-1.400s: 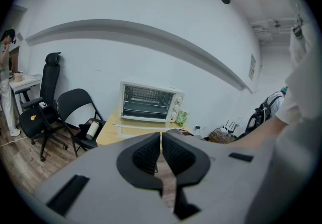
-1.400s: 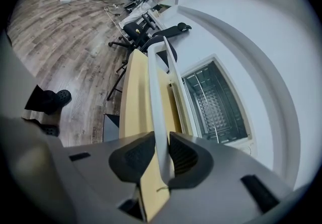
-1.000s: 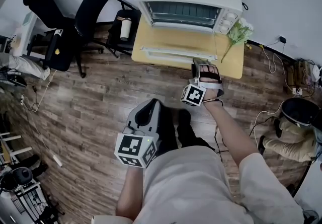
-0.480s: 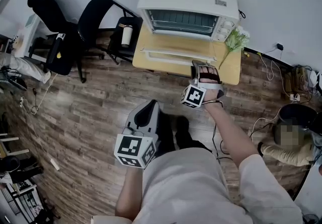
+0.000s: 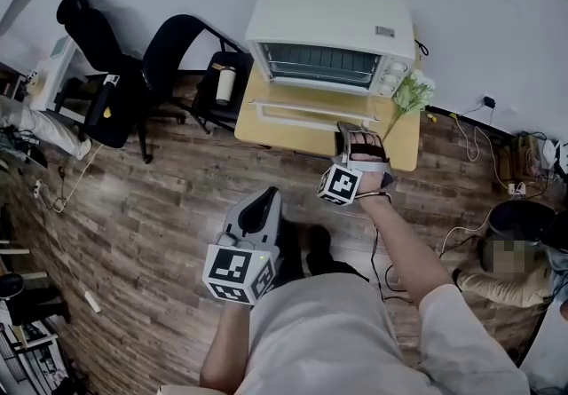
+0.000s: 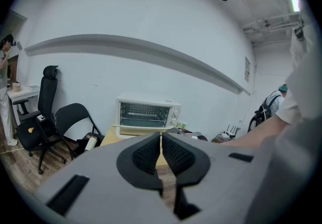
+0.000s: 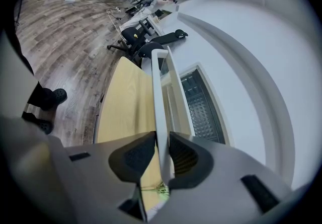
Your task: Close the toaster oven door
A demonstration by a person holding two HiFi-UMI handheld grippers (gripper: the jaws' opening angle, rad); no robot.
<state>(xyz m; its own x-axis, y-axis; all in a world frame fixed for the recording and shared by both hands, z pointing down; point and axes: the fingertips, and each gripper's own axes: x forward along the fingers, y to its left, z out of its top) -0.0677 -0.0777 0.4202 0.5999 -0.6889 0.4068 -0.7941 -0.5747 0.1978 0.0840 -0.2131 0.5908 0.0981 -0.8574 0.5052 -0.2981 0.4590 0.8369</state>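
The white toaster oven (image 5: 333,25) stands on a small wooden table (image 5: 266,122) with its door (image 5: 311,97) folded down towards me. My right gripper (image 5: 353,129) is at the right end of the white door handle (image 5: 302,107). In the right gripper view the handle bar (image 7: 160,92) runs between the pads. The right gripper (image 7: 162,140) is shut on the handle, and its jaws have just been opening slightly. My left gripper (image 5: 264,198) hangs low over the floor, away from the table. It is shut (image 6: 161,140) with nothing in it, and the oven (image 6: 146,113) is far ahead of it.
A green plant (image 5: 408,93) lies at the table's right corner. A folding chair (image 5: 182,47) holding a bottle (image 5: 225,82) and an office chair (image 5: 93,74) stand to the left. Cables (image 5: 479,131) and a crouching person (image 5: 519,251) are at the right.
My right gripper has kept hold of the handle's right end and risen slightly with it. The left gripper has lifted a little. The head view has shifted, so the oven sits lower in it.
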